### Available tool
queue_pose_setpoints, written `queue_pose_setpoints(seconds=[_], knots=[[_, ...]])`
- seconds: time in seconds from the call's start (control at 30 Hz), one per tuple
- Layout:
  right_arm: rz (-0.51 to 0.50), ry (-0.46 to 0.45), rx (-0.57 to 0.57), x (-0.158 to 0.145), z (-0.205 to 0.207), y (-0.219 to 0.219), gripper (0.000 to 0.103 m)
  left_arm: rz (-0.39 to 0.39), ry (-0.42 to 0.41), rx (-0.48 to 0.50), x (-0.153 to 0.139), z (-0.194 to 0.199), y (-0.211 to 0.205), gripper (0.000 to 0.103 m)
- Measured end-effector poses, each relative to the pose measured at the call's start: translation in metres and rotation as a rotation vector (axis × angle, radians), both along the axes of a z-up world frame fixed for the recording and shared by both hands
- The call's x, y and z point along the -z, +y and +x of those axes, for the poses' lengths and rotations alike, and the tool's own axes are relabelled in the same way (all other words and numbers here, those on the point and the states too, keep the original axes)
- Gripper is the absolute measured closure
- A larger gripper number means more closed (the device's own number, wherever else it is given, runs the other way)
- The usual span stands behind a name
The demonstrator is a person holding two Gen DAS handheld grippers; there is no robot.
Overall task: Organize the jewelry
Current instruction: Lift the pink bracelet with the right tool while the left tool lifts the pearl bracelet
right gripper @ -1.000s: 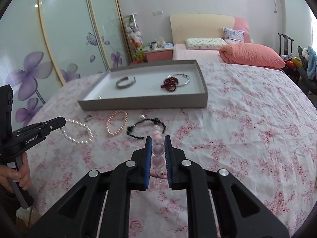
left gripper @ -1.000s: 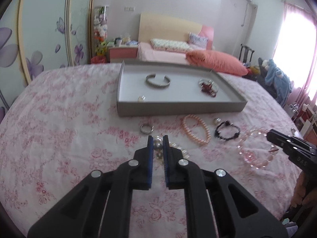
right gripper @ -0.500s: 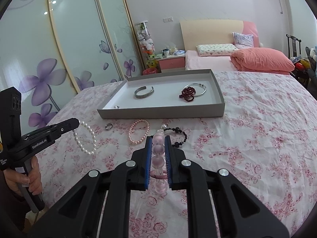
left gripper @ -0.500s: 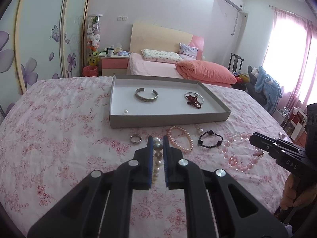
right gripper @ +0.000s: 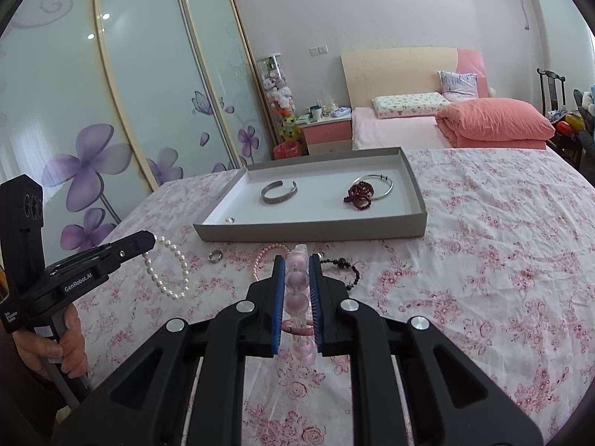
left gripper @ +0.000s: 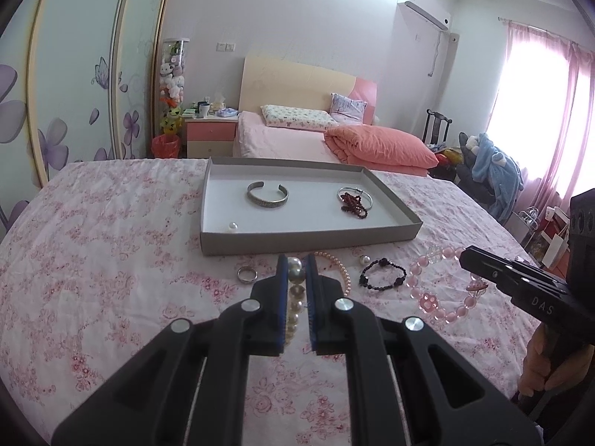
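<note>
My left gripper [left gripper: 296, 265] is shut on a white pearl bracelet [left gripper: 293, 297] and holds it above the floral cloth; from the right wrist view the bracelet [right gripper: 169, 271] hangs from the left gripper [right gripper: 148, 239]. My right gripper [right gripper: 296, 264] is shut on a pink bead bracelet [right gripper: 297, 299], which also shows in the left wrist view [left gripper: 438, 282]. A grey tray [left gripper: 308, 239] holds a silver cuff [left gripper: 267, 195], a dark red bead bracelet [left gripper: 353, 204], a thin silver bangle [left gripper: 362, 191] and a loose pearl [left gripper: 232, 226].
On the cloth in front of the tray lie a silver ring [left gripper: 247, 274], a peach pearl bracelet [left gripper: 340, 267], a black bead bracelet [left gripper: 383, 278] and a small pearl [left gripper: 363, 259]. A bed with an orange quilt [left gripper: 379, 145] stands behind.
Both grippers have risen and tilted up, each lifting its bracelet off the cloth. The tray and the loose pieces have not moved.
</note>
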State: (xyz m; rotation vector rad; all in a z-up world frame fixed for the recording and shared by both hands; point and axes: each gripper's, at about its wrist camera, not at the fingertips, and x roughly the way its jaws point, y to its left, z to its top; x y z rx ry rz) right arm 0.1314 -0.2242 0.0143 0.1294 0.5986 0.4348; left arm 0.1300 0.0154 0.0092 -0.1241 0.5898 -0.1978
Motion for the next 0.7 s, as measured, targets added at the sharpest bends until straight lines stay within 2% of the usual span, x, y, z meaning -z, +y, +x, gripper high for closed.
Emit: queue_pose_setpoints(seconds=[0.7], knots=[[0.052, -0.085, 0.012, -0.023, -0.004, 0.001, 0.089, -0.023, -0.055, 0.009, -0.017, -0.006, -0.004, 0.093]])
